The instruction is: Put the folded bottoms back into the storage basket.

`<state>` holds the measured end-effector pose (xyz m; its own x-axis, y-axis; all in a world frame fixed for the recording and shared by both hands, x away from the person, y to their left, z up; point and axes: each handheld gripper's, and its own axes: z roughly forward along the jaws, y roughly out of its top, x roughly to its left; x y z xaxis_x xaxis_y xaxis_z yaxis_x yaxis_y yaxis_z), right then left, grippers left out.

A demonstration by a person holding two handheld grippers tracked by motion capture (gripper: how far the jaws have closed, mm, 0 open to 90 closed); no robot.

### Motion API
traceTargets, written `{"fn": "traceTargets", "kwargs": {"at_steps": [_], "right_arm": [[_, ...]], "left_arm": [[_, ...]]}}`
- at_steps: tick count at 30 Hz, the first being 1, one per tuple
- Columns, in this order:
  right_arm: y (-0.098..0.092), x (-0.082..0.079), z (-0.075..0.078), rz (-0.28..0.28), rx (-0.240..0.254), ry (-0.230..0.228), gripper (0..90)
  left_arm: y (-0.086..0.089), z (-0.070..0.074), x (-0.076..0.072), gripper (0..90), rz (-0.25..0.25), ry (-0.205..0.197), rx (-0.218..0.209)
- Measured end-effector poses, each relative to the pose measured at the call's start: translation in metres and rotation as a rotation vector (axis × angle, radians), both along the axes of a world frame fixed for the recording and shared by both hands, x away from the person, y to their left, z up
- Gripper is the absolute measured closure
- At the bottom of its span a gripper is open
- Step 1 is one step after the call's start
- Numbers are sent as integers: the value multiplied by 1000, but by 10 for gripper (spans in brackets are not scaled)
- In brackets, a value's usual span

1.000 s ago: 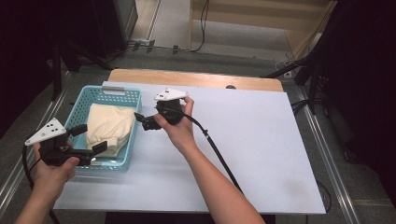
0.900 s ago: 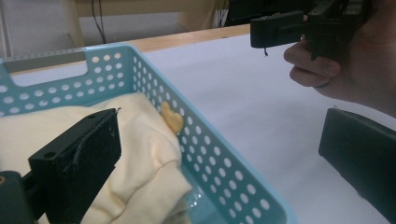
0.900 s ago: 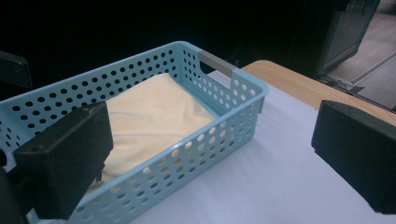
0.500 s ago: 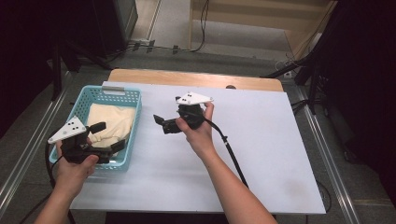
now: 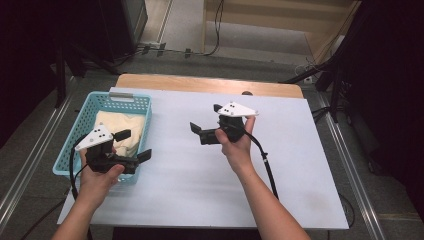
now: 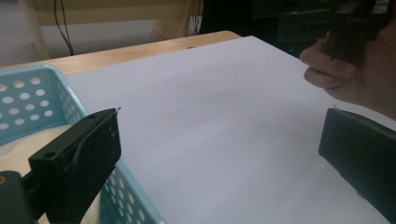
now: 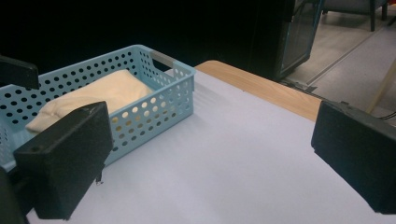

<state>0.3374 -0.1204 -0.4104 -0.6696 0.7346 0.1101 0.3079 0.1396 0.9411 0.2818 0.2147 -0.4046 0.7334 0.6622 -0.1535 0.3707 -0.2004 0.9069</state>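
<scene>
A light blue perforated basket [image 5: 107,99] stands at the table's left and holds a folded cream cloth [image 5: 121,129]. My left gripper [image 5: 134,145] hovers over the basket's near right corner, open with nothing between its jaws. Over the middle of the white table my right gripper [image 5: 204,118] is held up, open and empty, pointing left toward the basket. In the left gripper view the gripper [image 6: 219,154] straddles the basket wall [image 6: 28,93], the cloth [image 6: 14,154] low at left. The right gripper view shows its gripper [image 7: 210,158] wide apart, facing basket [image 7: 159,100] and cloth [image 7: 98,93].
A white sheet [image 5: 280,165] covers the table, with a wooden strip [image 5: 200,84] along its far edge. Cables trail from both grippers. Dark equipment and floor surround the table. The other hand holding the right gripper [image 6: 345,28] shows at the left gripper view's top right.
My right gripper has drawn back to the right, from beside the basket to the table's middle. My left gripper has shifted right and forward over the basket's near right corner.
</scene>
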Motion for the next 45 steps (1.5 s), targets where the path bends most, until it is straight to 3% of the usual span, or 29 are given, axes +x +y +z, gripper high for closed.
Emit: {"fn": "traceTargets", "kwargs": {"at_steps": [11, 24, 45], "right_arm": [[-41, -18, -1, -42, 16, -12, 0], [-88, -40, -14, -87, 14, -13, 0], [-149, -88, -49, -146, 5, 3, 0]], "left_arm": [[-29, 2, 2, 0, -34, -7, -2], [-52, -3, 1, 0, -60, 0, -9], [-66, -32, -19, 0, -77, 13, -36]]}}
